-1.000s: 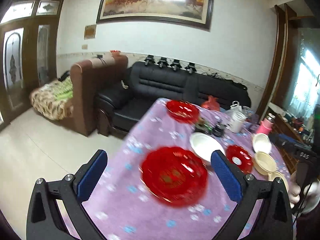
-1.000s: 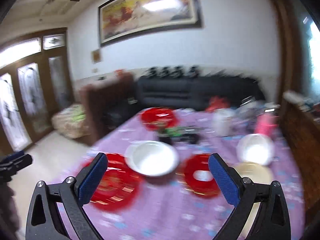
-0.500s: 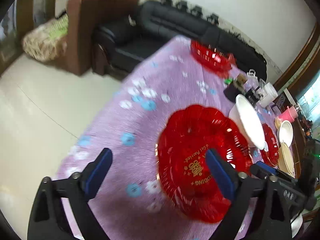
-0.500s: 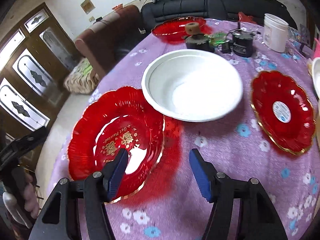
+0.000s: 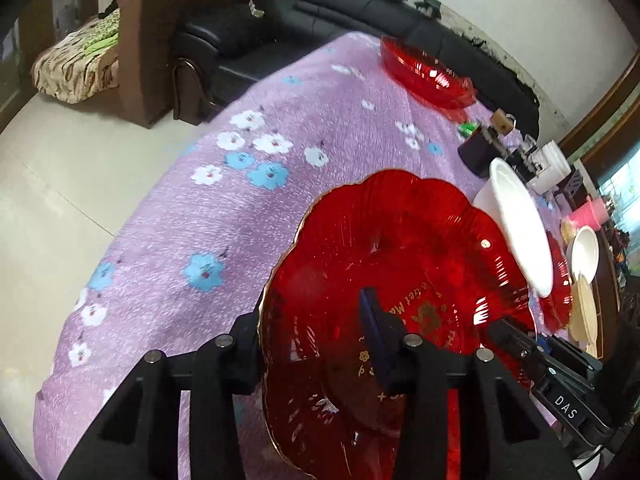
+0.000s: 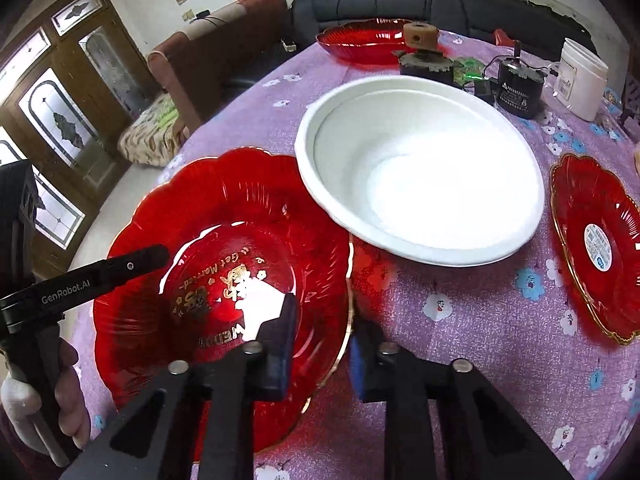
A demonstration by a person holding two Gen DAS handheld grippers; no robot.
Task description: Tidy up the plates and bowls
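Left wrist view. Item: large red plate [image 5: 400,280], scalloped and gilt-edged, on the purple flowered tablecloth [image 5: 224,208]. The left gripper [image 5: 316,332] straddles the plate's near rim: one blue pad sits over the inner face, the other finger lies outside and under the edge, its pad hidden. Jaws drawn close around the rim; whether they actually press it cannot be told. Beyond the plate, touching or overlapping its far edge: white bowl [image 5: 520,228]. Past the bowl: small red plate [image 5: 560,292] and a stack of cream bowls [image 5: 584,280]. Well beyond the large red plate, at the sofa end of the table: red dish [image 5: 424,72].

Right wrist view. The same large red plate [image 6: 224,264], bearing gold lettering. The right gripper [image 6: 320,344] straddles the rim on the side nearest the white bowl [image 6: 416,176]: one pad inside the plate, one outside on the cloth, jaws narrowed but with a gap showing at the rim; a firm clamp cannot be confirmed. The left gripper's arm reaches over the opposite side of the plate. Small red plate [image 6: 596,240] lies on the far side of the bowl from the large plate.

Step in hand, by judgement: a two-sided grasp of the large red plate, preparatory to lifting.

Next move calls for: both grips fully closed, an even lift to keep the plate level, and clearance from the bowl's overhanging rim.
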